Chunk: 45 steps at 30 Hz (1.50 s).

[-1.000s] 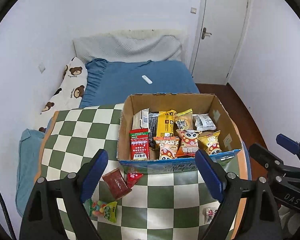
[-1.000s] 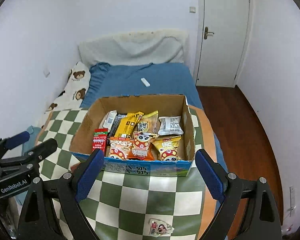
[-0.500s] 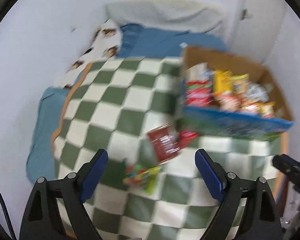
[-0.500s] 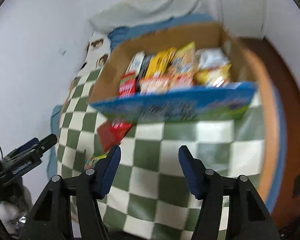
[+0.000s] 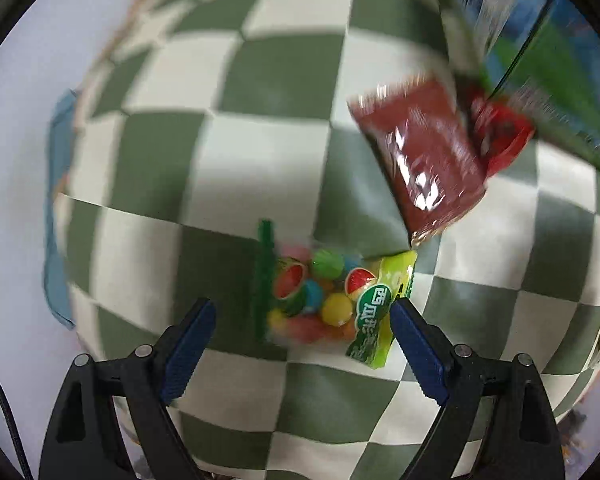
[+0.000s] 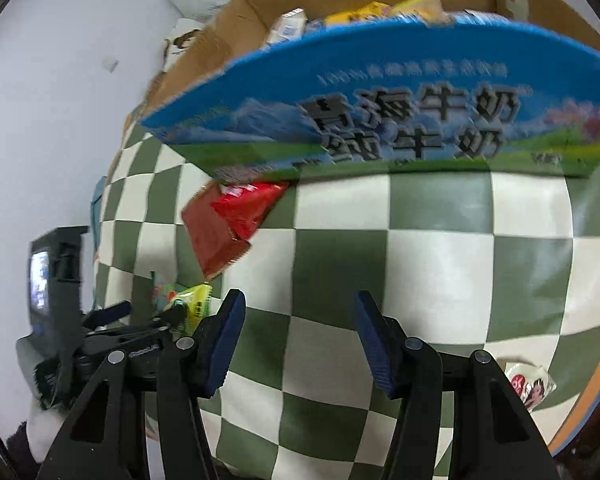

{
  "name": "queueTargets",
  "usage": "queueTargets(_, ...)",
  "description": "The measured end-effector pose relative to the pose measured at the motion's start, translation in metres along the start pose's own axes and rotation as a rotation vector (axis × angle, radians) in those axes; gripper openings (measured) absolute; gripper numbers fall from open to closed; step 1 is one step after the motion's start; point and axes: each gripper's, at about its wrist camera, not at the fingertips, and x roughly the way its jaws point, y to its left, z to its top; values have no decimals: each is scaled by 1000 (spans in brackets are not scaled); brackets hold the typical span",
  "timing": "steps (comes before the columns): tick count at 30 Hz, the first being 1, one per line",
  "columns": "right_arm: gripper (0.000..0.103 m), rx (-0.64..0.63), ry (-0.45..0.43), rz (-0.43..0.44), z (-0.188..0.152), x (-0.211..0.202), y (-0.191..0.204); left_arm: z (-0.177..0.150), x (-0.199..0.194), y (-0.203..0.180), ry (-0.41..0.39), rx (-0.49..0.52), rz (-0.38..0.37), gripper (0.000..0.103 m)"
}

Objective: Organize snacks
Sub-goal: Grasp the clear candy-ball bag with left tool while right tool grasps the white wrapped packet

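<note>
Showing only leftward: candy bag (image 5: 332, 304) between parted left gripper (image 5: 302, 322) fingers, untouched.
Rightward only: box (image 6: 380, 120) at 12 o'clock; right gripper (image 6: 300, 316) half-spread, empty.

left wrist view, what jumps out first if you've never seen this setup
A bright candy bag full of coloured balls lies on the green-and-white checkered cloth, between the open left gripper fingers. Up and right of it, a dark red packet overlaps a brighter red one beside the blue box.

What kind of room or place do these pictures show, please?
Probably a home room, not a shop: a checked green-and-white cloth covers the surface, a reused milk carton box holds snacks, and a bear-print pillow is behind.
</note>
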Motion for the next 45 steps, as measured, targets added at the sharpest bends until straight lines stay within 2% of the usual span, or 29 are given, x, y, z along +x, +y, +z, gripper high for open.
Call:
queueTargets(2, 60, 40, 2, -1, -2, 0, -8, 1, 10, -4, -2, 24, -24, 89)
queueTargets(3, 65, 64, 8, -7, -4, -1, -14, 0, 10, -7, -19, 32, -28, 84)
queueTargets(4, 73, 101, 7, -16, -7, -5, -25, -1, 10, -8, -32, 34, -35, 75)
queueTargets(5, 75, 119, 4, -21, -8, -9, -30, -3, 9, -11, -40, 40, -36, 75)
queueTargets(7, 75, 178, -18, -37, -14, -23, -50, -7, 7, -17, -59, 59, -33, 73)
queueTargets(12, 78, 318, -71, -79, -33, -60, -100, -29, 1, -43, -31, 70, -137, 72)
queueTargets(18, 79, 444, -54, -132, -59, -65, -153, -53, -6, -109, -4, 152, -230, 72)
queueTargets(27, 78, 275, 16, -195, -63, -12, -150, -59, -21, -165, -21, 230, -247, 72)
queueTargets(29, 64, 224, 9, -211, -63, -1, -144, -59, -23, -169, -20, 230, -249, 71)
queueTargets(30, 63, 200, 10, -232, -63, 2, -142, -50, -24, -167, -19, 230, -249, 70)
queueTargets(33, 60, 140, -8, -267, -61, 4, -131, -52, -30, -167, -19, 226, -253, 67)
queueTargets(38, 52, 110, -26, -241, -56, -1, -117, -54, -33, -172, -25, 230, -251, 65)
queueTargets(40, 52, 95, -26, -243, -52, 0, -113, -51, -31, -173, -21, 243, -257, 67)
queueTargets(41, 52, 90, -16, -243, -50, 3, -112, -49, -26, -176, 3, 250, -263, 72)
queueTargets(42, 52, 87, 6, -243, -48, 7, -112, -50, -17, -162, 28, 263, -273, 77)
queueTargets(43, 53, 97, 17, -236, -47, 12, -114, -42, -5, -168, 55, 284, -277, 78)
queueTargets(45, 53, 103, 30, -232, -45, 19, -116, -43, 2, -171, 51, 293, -267, 78)
